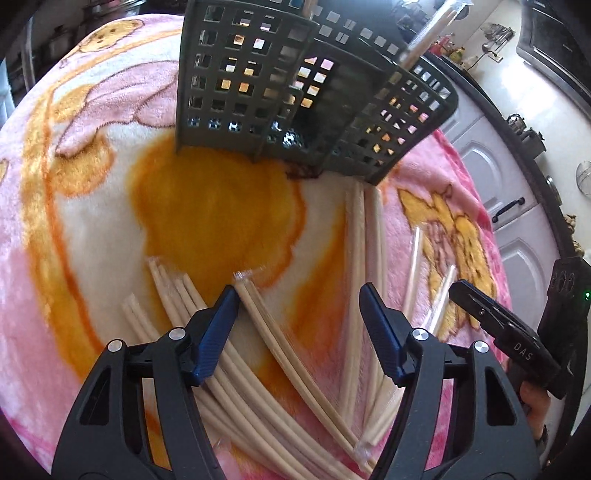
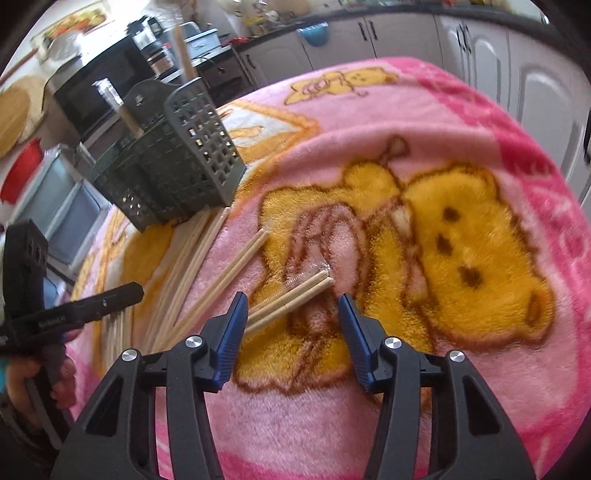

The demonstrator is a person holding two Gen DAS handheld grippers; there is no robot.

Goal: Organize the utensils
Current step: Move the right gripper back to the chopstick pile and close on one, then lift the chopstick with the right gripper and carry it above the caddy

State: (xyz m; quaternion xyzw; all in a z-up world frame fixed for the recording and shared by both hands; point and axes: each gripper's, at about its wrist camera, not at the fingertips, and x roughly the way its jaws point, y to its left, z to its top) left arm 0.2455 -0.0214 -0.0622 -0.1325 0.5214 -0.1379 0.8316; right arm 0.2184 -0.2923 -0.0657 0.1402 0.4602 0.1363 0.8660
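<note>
Chopsticks (image 1: 258, 354) piled on blanket (image 1: 92, 184) under left gripper (image 1: 299, 295), jaws apart, empty.
Pile fans toward caddy (image 1: 295, 96), ends just beside its base; wrapped pair (image 2: 291, 299) between right gripper (image 2: 291, 306) jaws, pads off it, angled away from caddy.

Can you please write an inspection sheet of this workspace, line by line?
Surface: pink blanket with bear pictures covers the table.
Job's things: grey basket upright on the blanket, one wrapped pair already standing in it; many wrapped chopsticks lie loose in front of it; one pair lies apart on the bear picture.
Clutter: nothing seen.
Grippers: left gripper open, low over the chopstick pile; right gripper open, the lone pair between its jaws, not pressed.
Cables: nothing seen.
Surroundings: white cabinets, dark counter with kitchen things, microwave.
</note>
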